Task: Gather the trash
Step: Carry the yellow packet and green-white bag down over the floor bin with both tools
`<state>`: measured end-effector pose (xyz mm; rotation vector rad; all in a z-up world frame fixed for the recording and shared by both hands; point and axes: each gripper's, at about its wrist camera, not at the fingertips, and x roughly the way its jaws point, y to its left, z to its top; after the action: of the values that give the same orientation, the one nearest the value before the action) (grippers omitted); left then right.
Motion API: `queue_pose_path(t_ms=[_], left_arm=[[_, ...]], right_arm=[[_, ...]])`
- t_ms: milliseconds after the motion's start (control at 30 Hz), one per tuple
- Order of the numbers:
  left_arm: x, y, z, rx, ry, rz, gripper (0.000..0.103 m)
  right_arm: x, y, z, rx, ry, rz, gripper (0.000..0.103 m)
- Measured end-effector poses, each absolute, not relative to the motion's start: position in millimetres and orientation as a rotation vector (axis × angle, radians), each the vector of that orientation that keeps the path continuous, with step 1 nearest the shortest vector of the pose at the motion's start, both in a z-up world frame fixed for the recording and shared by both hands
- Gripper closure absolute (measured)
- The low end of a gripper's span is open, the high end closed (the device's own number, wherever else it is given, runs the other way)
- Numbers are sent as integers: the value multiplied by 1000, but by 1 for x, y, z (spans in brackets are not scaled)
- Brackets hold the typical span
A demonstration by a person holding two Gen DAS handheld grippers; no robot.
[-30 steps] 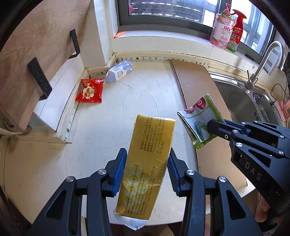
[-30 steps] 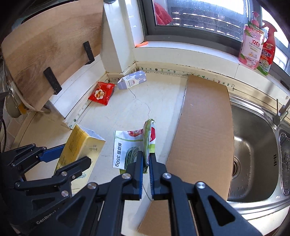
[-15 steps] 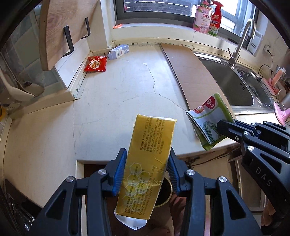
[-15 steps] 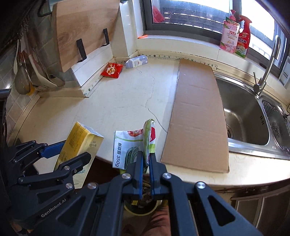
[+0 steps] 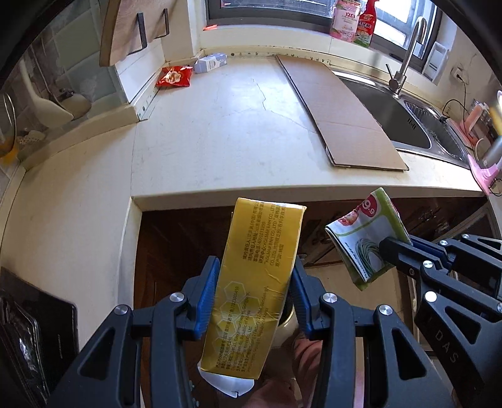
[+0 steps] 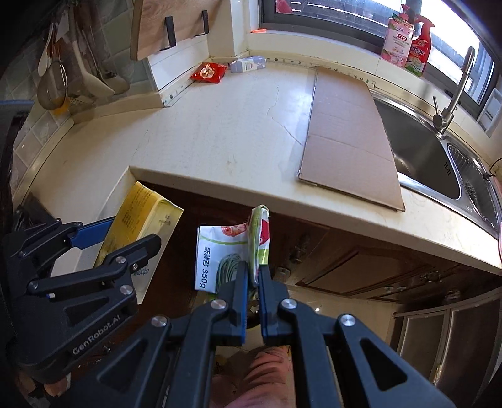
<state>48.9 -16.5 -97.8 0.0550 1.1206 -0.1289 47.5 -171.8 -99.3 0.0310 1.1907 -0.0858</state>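
Note:
My left gripper (image 5: 254,276) is shut on a yellow carton (image 5: 257,270), held in front of the counter edge over the floor; it also shows in the right wrist view (image 6: 141,219). My right gripper (image 6: 252,273) is shut on a green-and-white food bag (image 6: 232,251), seen in the left wrist view (image 5: 367,238) to the right of the carton. A red snack packet (image 5: 174,76) and a small white-and-blue milk carton (image 5: 210,62) lie at the counter's far corner. A round bin rim (image 5: 287,317) shows partly below the carton.
A flat cardboard sheet (image 5: 339,113) lies on the counter (image 5: 219,141) beside the steel sink (image 5: 398,119) and tap (image 5: 408,50). Two cleaner bottles (image 5: 354,22) stand on the window sill. A wooden board (image 6: 169,25) hangs at left. Brown cabinet doors (image 6: 345,266) are below the counter.
Both grippers have pulled back and away from the counter with their loads; the carton and bag now hang in front of the counter edge over the floor.

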Motion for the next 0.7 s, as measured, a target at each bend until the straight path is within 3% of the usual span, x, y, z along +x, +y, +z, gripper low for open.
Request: queue_pose_path(t_ms=[333,700], left_arm=[[37,-21,-175,8,1241,-80,61],[47,-24,-329,-45,1364,16,61]], right_arm=[[33,-173,-177,18,1333,-49,97],[28,-194,-338,48,1460,-5,97]])
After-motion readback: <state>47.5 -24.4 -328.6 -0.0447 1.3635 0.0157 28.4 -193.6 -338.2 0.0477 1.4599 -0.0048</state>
